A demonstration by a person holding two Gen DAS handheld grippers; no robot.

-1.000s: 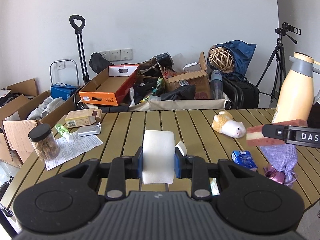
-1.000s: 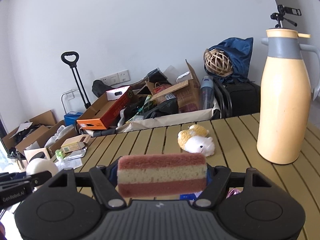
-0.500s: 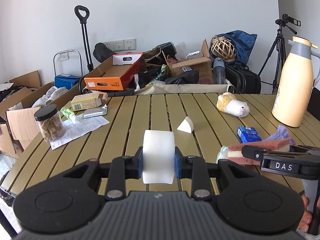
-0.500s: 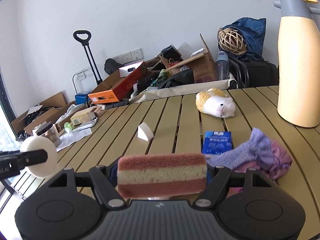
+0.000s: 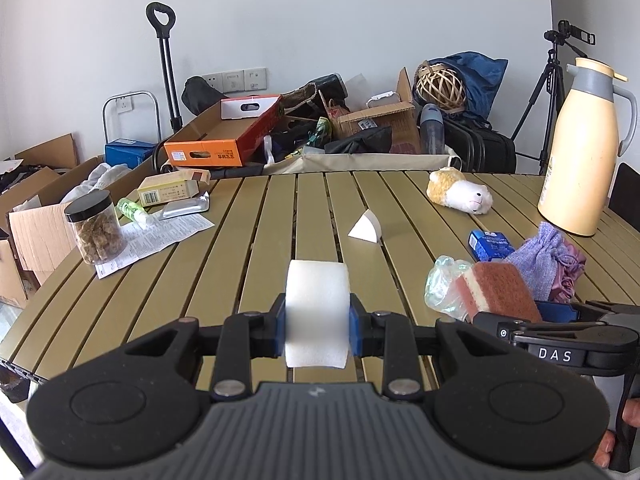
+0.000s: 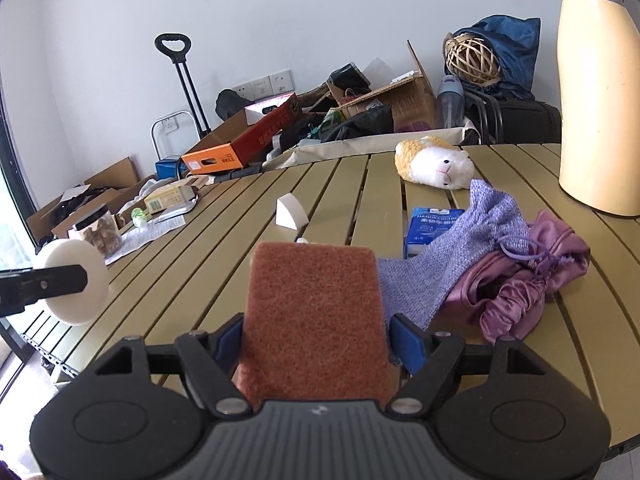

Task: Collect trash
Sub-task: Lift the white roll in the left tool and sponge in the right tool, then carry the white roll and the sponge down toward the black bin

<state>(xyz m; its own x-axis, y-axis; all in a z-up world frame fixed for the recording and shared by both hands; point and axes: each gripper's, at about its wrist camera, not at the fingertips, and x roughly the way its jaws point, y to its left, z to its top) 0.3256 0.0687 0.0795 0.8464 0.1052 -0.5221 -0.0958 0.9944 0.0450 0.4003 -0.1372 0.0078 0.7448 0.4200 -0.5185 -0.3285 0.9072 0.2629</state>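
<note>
The right gripper (image 6: pixel 316 340) has come down low over the slatted table (image 6: pixel 200 264), and the sponge (image 6: pixel 314 320) it carries has tipped: a moment ago its striped edge faced the camera, and now the rust-coloured scouring face fills the lower middle of the right wrist view. Its jaws have just been opening, and the blue pads look to stand slightly clear of the sponge's sides, so the hold reads as let go, the sponge lying between the spread fingers rather than pinched. In the left wrist view the same sponge (image 5: pixel 498 292) sits at lower right, leaning against a crumpled clear plastic wrapper (image 5: pixel 442 286) beside the purple pouches (image 5: pixel 548 264).

The left gripper (image 5: pixel 317 316) has sunk too, and is pressed tight on a white foam roll (image 5: pixel 317 312), lower centre of its frame.

To my eye the sponge is being set down or dropped here. Still loose on the table are the white foam wedge (image 5: pixel 366 228) at mid-frame, the blue tissue packet (image 5: pixel 490 244) and that wrapper. No bin is visible in either view, so where the trash goes I cannot tell.
</note>
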